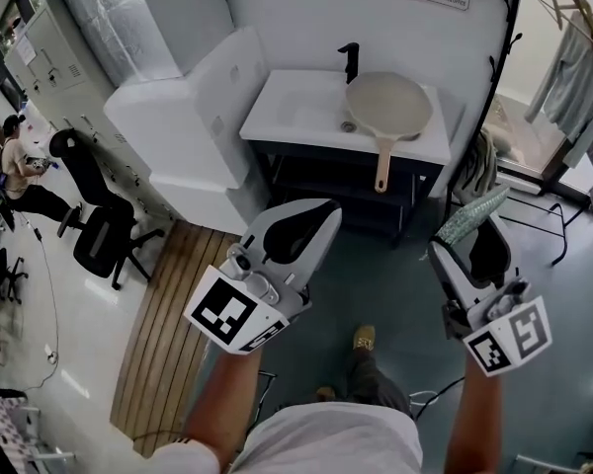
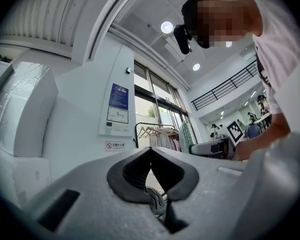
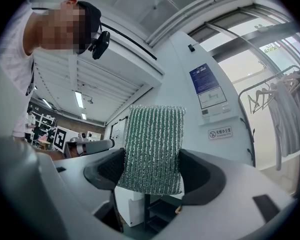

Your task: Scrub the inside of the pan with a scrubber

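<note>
A beige pan (image 1: 387,104) with a wooden handle lies in the white sink (image 1: 306,117) ahead, its handle hanging over the front edge. My right gripper (image 1: 477,227) is shut on a green ribbed scrubber (image 1: 471,216) (image 3: 151,149), which stands up between the jaws. My left gripper (image 1: 311,220) (image 2: 151,168) is shut with nothing between its jaws. Both are held in the air over the floor, well short of the sink.
A black faucet (image 1: 349,62) stands at the back of the sink. A large white appliance (image 1: 183,131) sits to the sink's left. An office chair (image 1: 94,220) and a seated person (image 1: 20,171) are far left. A clothes rack (image 1: 573,57) stands at the right.
</note>
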Demonstrator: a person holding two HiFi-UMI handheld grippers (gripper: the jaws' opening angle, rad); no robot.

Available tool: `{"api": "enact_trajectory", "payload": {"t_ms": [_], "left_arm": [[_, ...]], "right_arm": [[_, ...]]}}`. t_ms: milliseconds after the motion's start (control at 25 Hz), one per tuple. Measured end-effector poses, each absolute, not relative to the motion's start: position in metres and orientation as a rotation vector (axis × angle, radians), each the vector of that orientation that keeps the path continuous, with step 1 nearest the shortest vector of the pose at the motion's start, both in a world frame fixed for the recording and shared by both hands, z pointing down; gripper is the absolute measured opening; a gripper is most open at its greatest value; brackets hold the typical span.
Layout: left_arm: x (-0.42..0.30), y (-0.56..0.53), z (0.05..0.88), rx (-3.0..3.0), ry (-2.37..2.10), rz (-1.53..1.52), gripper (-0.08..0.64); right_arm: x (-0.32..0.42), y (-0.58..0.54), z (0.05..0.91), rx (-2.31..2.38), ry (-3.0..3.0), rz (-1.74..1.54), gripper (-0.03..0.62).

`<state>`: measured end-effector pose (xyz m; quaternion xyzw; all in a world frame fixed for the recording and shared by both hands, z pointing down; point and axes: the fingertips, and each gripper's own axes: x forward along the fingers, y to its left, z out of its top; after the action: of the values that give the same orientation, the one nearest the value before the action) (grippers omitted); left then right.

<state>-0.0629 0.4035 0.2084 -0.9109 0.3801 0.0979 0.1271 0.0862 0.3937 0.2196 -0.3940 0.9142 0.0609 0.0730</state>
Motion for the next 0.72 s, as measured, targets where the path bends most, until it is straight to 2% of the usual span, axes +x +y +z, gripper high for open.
{"api": "enact_trajectory", "payload": {"t_ms": [720], "left_arm": [[-0.030, 0.214, 0.203, -2.583, 1.245, 0.262, 0.015]], "right_arm": [[0.122, 0.198, 0.210, -1.067, 2.803, 0.235, 0.345]]}}
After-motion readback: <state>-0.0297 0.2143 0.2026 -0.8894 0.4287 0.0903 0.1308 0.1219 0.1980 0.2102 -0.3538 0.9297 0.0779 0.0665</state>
